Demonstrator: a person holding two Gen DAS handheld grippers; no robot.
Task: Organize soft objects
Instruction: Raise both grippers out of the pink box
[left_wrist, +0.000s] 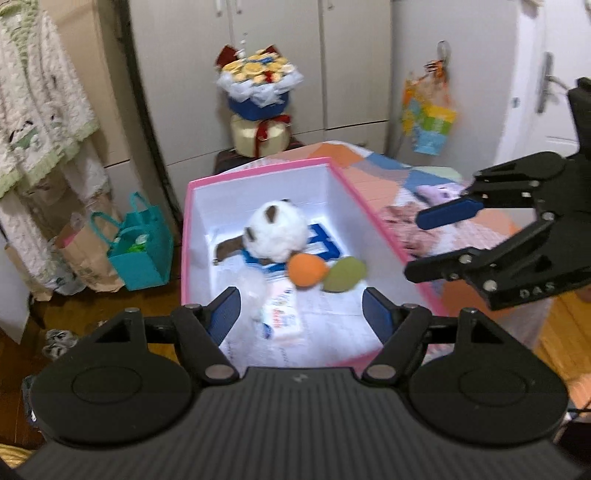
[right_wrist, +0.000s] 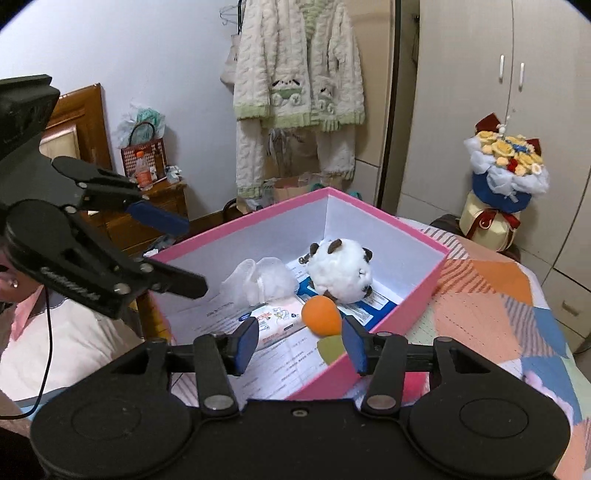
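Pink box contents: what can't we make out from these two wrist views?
- Green soft piece: right wrist view, half hidden behind that gripper's finger; left wrist view blurs it.
- Wipes pack print: blurred in left wrist view, too small in right.
- Pink box near corner: both views, gripper bodies cover it.
- Lilac item on quilt: left wrist view, blurred, behind right gripper.

Left gripper (left_wrist: 301, 308) points down at a slant, jaws apart and empty; right gripper (right_wrist: 300, 345), at its three o'clock, likewise angled down, jaws parted, nothing gripped
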